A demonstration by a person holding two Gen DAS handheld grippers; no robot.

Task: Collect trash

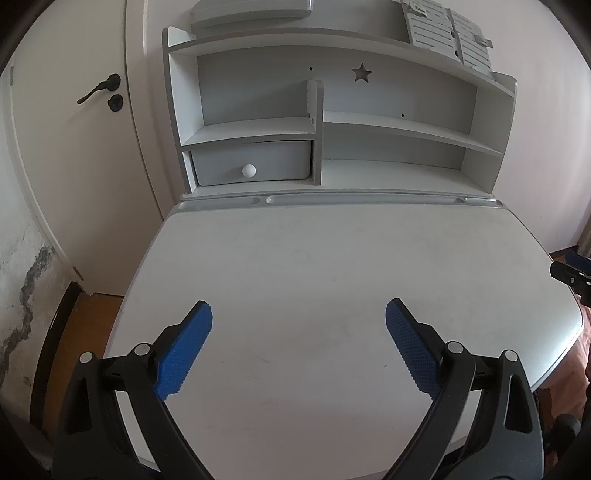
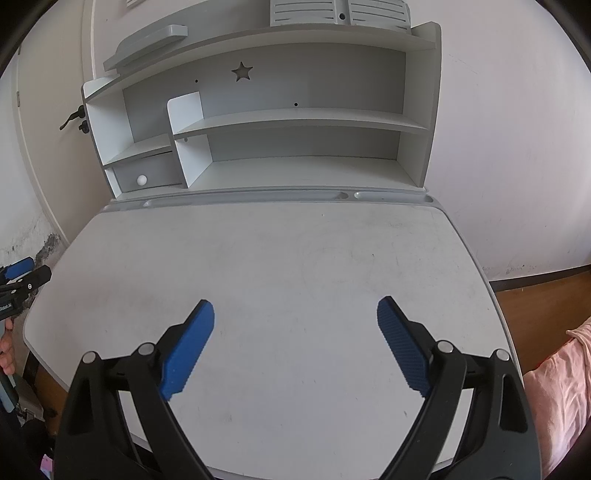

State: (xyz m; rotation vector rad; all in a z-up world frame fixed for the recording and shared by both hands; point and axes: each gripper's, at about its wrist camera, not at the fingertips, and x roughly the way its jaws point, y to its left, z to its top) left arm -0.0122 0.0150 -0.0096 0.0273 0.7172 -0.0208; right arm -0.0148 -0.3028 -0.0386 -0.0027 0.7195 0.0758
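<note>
Home bedroom or study corner: white child's desk (image 1: 295,258) with star-cutout hutch (image 1: 362,72) at top centre; door handle (image 1: 99,88) upper left; pink bedding (image 2: 561,387) lower right

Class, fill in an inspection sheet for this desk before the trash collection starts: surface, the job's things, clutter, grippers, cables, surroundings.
Surface: white desk top, bare, faint scuffs.
Job's things: no trash seen.
Clutter: nothing seen on the desk; grey slatted panels on top of the shelf unit.
Grippers: left gripper open, holding nothing; right gripper open, holding nothing.
Cables: nothing seen.
Surroundings: closed drawer, door, cracked wall, pink fabric.
</note>
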